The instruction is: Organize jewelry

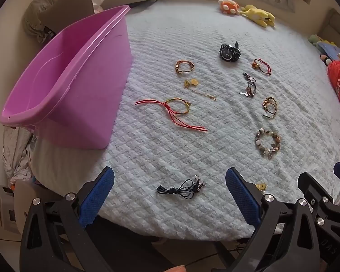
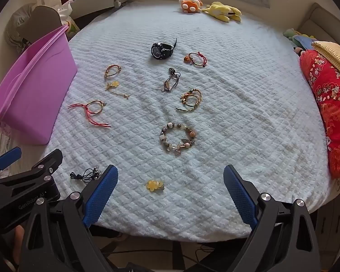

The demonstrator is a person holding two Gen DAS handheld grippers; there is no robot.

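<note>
Several pieces of jewelry lie spread on a pale quilted bed cover (image 1: 170, 149). A black cord necklace (image 1: 181, 187) lies nearest, between the fingertips of my left gripper (image 1: 170, 195), which is open and hovers above it. A red string bracelet (image 1: 173, 110), a gold chain (image 1: 197, 89), a black watch (image 1: 229, 52) and a beaded bracelet (image 1: 268, 142) lie farther off. My right gripper (image 2: 171, 195) is open and holds nothing. A yellow charm (image 2: 155, 184) lies just ahead of it, with the beaded bracelet (image 2: 178, 139) beyond. A purple plastic bin (image 1: 63, 79) stands at the left.
Plush toys (image 2: 210, 8) sit at the far edge of the bed. A red patterned quilt (image 2: 328, 104) is bundled along the right side. Crumpled cloth (image 1: 15, 149) lies beside the bed below the bin. The left gripper's body (image 2: 22, 181) shows in the right wrist view.
</note>
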